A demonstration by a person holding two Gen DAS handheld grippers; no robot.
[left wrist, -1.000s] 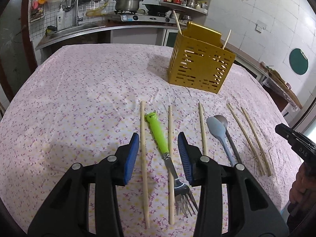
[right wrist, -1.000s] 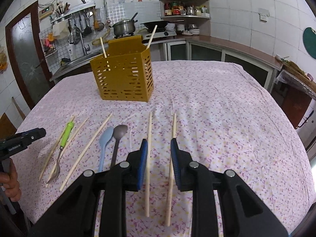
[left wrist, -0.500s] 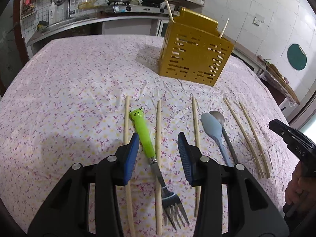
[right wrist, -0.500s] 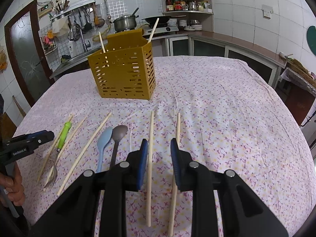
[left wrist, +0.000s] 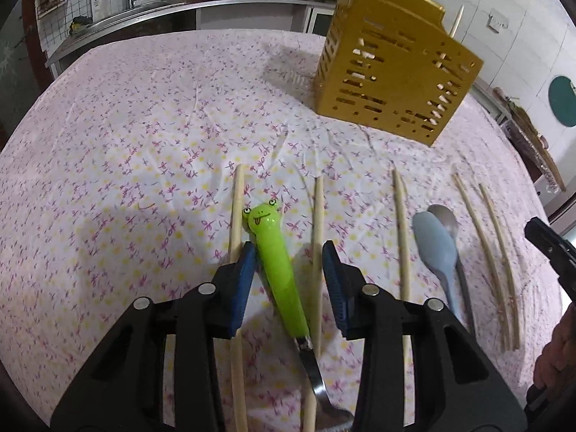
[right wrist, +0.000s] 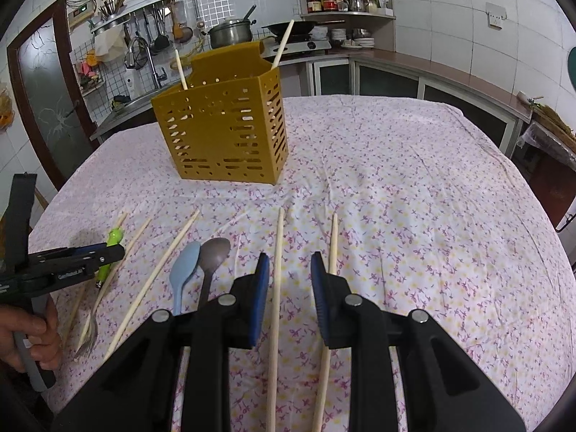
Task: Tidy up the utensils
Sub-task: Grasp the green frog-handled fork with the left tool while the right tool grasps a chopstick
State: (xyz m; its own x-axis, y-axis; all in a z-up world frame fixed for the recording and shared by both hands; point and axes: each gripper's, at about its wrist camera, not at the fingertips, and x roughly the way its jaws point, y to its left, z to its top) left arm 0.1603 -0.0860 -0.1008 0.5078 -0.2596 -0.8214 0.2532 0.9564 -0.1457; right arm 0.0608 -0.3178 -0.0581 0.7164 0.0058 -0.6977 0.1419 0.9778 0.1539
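Your left gripper has come down over the fork; its jaws have just been closing, the green handle between them, one pad touching it, not yet clamped. The fork lies on the bench between two chopsticks, so grip only the handle. Your right gripper hangs open astride a chopstick. The holder stands far.

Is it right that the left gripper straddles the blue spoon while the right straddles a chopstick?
Not quite: the left gripper straddles the green fork, not the blue spoon, as the left wrist view shows. The right gripper does straddle a chopstick.
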